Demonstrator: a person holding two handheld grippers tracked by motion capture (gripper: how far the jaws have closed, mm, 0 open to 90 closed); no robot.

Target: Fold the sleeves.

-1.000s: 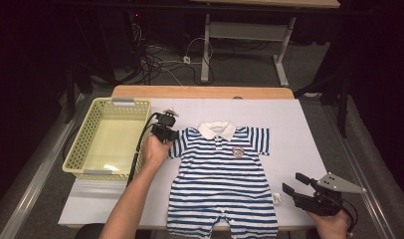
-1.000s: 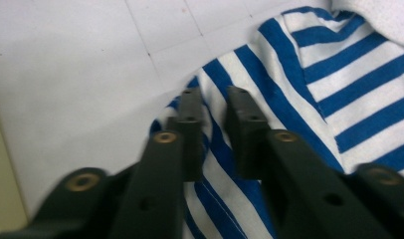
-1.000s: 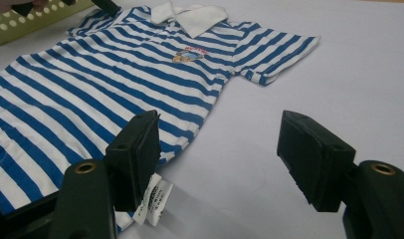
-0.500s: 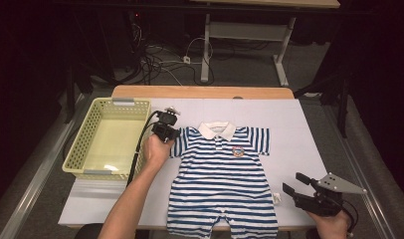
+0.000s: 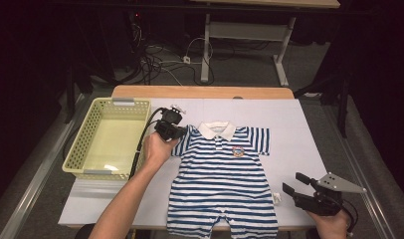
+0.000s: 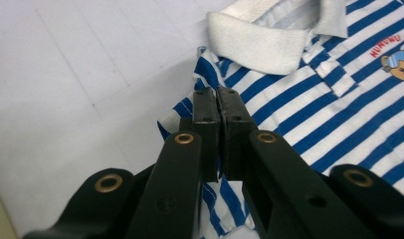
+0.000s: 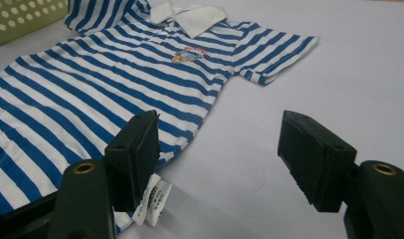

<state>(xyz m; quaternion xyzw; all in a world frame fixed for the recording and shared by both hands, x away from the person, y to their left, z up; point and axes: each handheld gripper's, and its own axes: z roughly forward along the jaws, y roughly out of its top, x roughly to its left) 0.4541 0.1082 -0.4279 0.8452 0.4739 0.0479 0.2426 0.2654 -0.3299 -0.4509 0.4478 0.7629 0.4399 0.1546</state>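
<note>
A blue-and-white striped romper [image 5: 224, 179] lies flat, front up, on the white tabletop [image 5: 294, 129], its white collar [image 5: 217, 130] toward the far edge and its legs reaching the near edge. The left gripper [image 5: 176, 131] sits at the romper's left sleeve [image 6: 187, 107], just left of the collar, and its jaws have just been closing: in the left gripper view they stand pressed together with striped sleeve cloth pinched between them, the fabric bunched and raised off the tabletop around the pads. The person's left hand [image 5: 157, 148] holds that gripper over the gap between romper and basket [image 5: 85, 144].

The yellow-green basket stands left of the romper, near the sleeve but apart from it, its perforated wall running along the tabletop's left side. Bare white surface lies beyond the collar up to the wooden far edge, and a wide bare strip opens right of the romper out to the tabletop's right edge.

The right gripper [image 5: 295, 184] hangs near the romper's lower right hem, close to the tabletop's near right corner, its jaws spread wide with nothing between them. In the right gripper view one pad stands over the hem beside a small white label [image 7: 152, 199], the other over bare surface. The right sleeve [image 7: 277, 50] lies flat, well apart from that gripper.
</note>
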